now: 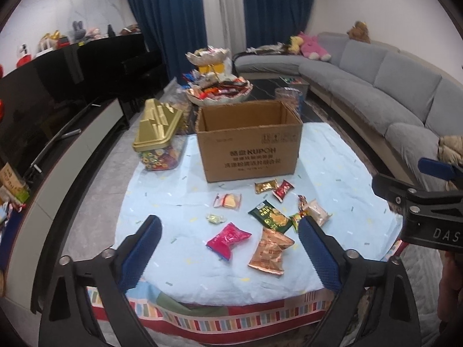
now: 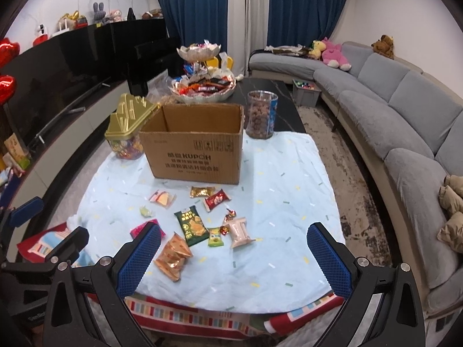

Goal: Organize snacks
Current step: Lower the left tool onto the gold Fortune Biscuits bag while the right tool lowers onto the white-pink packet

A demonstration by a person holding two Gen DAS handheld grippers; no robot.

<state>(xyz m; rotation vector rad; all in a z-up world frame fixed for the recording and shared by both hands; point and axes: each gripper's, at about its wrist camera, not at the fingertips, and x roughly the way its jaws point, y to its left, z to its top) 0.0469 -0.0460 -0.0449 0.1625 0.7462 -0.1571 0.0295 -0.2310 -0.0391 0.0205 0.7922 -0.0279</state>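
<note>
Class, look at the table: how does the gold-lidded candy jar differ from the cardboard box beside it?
The candy jar is clear-walled, showing colourful sweets; the cardboard box is opaque brown with printed text. The jar is closed under a gold lid; the box stands open-topped. The jar is smaller than the box. Both stand upright at the far end of the light blue cloth.

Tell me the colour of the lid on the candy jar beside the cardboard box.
Gold lid, clearest in the left wrist view.

Small snack packets (image 1: 269,217) lie scattered flat on the pale blue cloth before an open, upright cardboard box (image 1: 249,141).
</note>
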